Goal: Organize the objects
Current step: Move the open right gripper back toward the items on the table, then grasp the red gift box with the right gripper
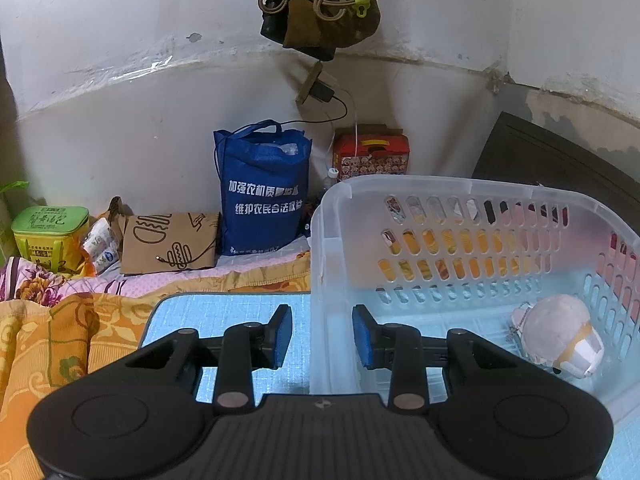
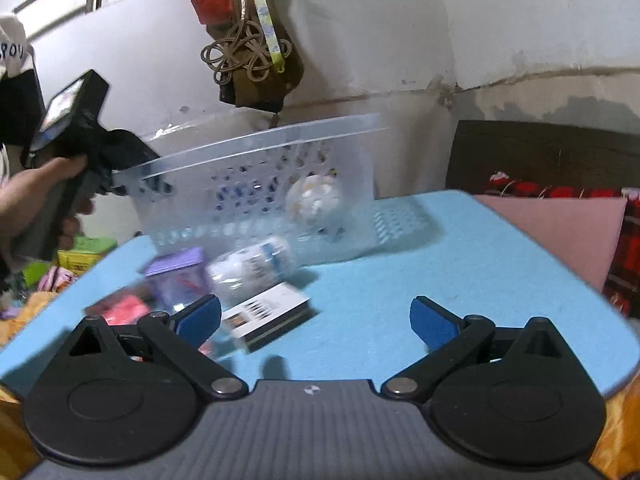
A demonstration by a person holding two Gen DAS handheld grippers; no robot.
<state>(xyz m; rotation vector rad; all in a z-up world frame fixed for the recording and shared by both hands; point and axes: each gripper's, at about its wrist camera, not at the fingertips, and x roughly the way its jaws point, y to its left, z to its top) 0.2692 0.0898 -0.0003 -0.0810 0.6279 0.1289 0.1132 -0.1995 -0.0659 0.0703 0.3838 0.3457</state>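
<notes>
left tongs (image 1: 322,338) narrowed astride the near wall of a clear plastic basket (image 1: 472,188), apparently gripping and tilting it up off the blue desk (image 1: 224,308), probably to steady it for loading. grey plush toy (image 1: 560,334) already inside, right of these tongs. right tongs (image 2: 316,318) spread wide, empty, low over the desk; ahead and left, waiting loose: white bottle (image 2: 252,264), purple box (image 2: 178,276), small card box (image 2: 268,314).

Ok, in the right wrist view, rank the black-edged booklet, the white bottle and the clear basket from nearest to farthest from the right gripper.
From the right gripper:
1. Black-edged booklet, flat on the blue mat just ahead of the left jaw.
2. White bottle, lying on its side behind the booklet.
3. Clear basket, farthest, tilted at the mat's back, with the left gripper at its rim.
</notes>
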